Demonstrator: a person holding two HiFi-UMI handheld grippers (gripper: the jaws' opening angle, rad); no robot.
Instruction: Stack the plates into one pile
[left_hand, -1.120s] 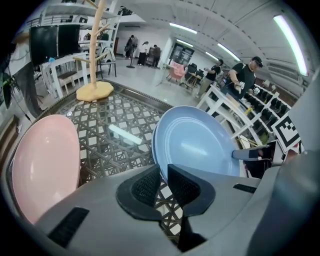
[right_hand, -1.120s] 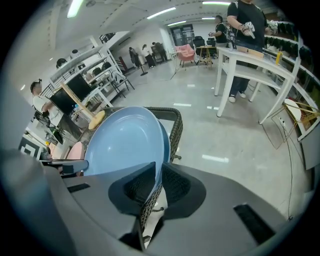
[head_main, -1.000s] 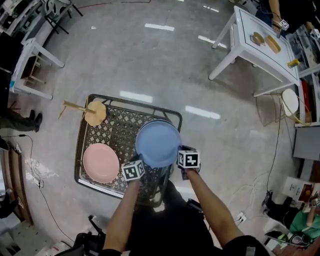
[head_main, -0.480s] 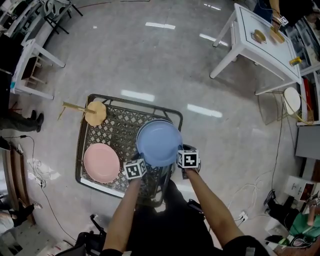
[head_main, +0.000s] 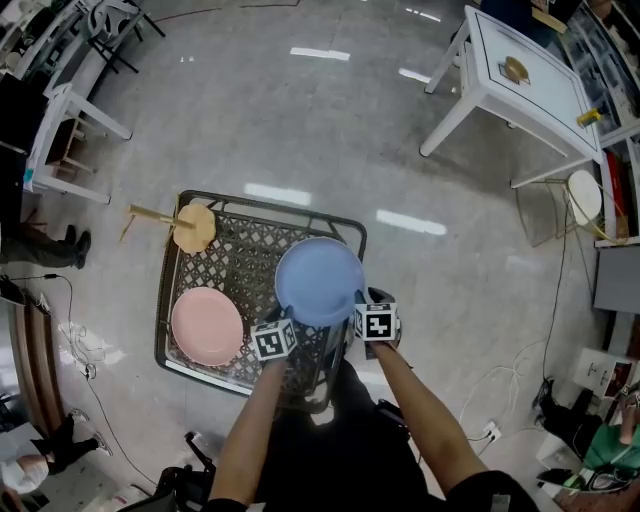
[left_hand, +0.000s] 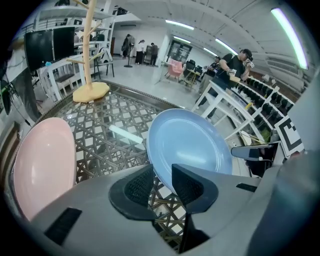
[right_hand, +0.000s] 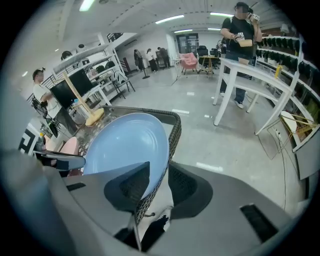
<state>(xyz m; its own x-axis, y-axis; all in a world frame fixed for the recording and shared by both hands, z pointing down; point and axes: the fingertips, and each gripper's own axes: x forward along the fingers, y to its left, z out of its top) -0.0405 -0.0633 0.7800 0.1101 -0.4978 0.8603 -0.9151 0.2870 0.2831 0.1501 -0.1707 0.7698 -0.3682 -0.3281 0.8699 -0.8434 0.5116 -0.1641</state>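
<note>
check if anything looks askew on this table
The blue plate looks tilted at the table's right rim, not flat like the pink plate. Its edge stands between the left tongs, which have just been opening, and between the right tongs.

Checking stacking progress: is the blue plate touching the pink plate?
Apart. Head view shows bare table lattice between the blue plate and pink plate.

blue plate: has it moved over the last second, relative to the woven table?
No. The blue plate sits at the same spot by the right rim of the woven table, with the same gap to the pink plate. The slight drift in frame is the camera's.
</note>
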